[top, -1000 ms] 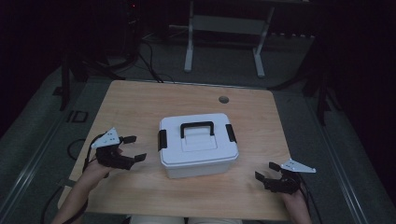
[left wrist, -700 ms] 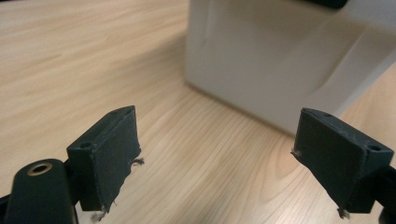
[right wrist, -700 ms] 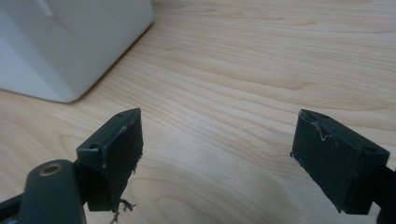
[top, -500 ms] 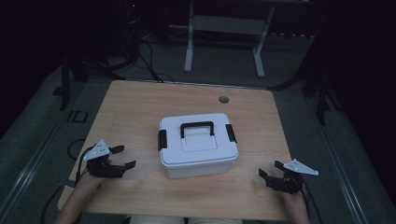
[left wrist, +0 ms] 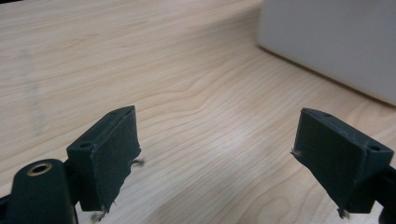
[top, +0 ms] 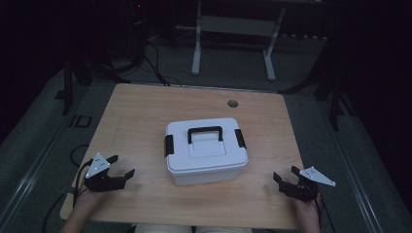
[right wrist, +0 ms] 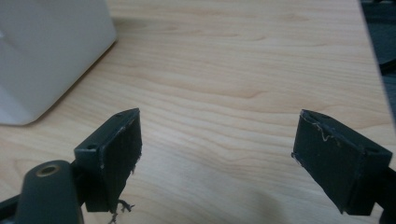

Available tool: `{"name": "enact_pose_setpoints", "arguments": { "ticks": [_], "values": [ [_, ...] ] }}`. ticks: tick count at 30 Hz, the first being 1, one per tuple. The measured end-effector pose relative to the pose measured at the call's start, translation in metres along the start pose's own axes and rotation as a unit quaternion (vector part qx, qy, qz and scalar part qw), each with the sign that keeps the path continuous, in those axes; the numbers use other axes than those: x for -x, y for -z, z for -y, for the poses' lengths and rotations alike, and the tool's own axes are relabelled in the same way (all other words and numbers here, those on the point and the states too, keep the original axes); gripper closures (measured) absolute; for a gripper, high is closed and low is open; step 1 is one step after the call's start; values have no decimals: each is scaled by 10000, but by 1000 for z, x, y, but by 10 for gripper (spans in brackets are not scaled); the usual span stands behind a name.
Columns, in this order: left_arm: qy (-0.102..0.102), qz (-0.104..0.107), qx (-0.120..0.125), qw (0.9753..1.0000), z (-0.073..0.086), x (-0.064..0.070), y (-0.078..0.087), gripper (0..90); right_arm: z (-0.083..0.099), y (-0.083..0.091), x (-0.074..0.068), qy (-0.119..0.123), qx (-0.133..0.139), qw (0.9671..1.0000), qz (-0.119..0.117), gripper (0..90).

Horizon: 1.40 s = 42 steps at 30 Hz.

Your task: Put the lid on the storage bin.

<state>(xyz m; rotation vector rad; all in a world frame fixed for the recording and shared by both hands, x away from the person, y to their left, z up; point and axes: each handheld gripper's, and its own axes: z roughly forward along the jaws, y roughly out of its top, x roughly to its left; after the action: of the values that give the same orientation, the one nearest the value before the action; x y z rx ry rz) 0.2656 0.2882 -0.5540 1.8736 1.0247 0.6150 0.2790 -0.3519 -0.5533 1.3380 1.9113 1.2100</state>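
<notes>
Smooth white rectangular box (top: 206, 153) with black handle on grained wooden table (top: 136, 116)

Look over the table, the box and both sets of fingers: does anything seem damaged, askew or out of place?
The white box sits square, lid shut and handle flat. The one oddity is wear: the fingers of the right gripper have frayed pad edges with loose threads, as do the left gripper fingers.
</notes>
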Motion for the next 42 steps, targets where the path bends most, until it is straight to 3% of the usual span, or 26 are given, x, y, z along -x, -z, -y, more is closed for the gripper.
{"name": "enact_pose_setpoints", "arguments": {
  "ticks": [1, 8, 9, 11, 15, 19, 23, 30, 38, 42],
  "values": [
    [-3, -210, -80, 9997, 1, 1, 1, 138, 0, 1, 1, -51, 61, 9999, 62, 152],
    [6, -457, -146, 9988, 6, 4, 0, 137, 1, 2, 1, -7, 97, 9998, 191, 152],
    [18, -625, -105, 9980, 6, 5, 0, 138, 0, 1, 0, 35, 69, 9998, 201, 152],
    [91, -676, -36, 9977, 6, 5, 1, 137, 0, 1, 0, 46, 70, 9997, 224, 153],
    [30, -991, 31, 9951, 7, 7, 4, 137, 1, 2, 0, -12, 114, 9996, 256, 152],
    [177, -1265, 205, 9916, 7, 5, 8, 137, 1, 2, 1, -49, 106, 9995, 277, 152],
    [284, -1342, 282, 9901, 8, 4, 9, 137, 0, 1, 0, -35, 79, 9994, 333, 152],
    [262, -1553, 334, 9870, 8, 7, 7, 137, 0, 1, 2, -155, 94, 9989, 423, 153],
    [413, -1915, 475, 9795, 7, 8, 8, 137, 1, 1, 1, -166, 102, 9985, 517, 153],
    [488, -1890, 541, 9793, 7, 6, 10, 138, 1, 1, 1, -163, 104, 9984, 526, 152]
  ]
}}
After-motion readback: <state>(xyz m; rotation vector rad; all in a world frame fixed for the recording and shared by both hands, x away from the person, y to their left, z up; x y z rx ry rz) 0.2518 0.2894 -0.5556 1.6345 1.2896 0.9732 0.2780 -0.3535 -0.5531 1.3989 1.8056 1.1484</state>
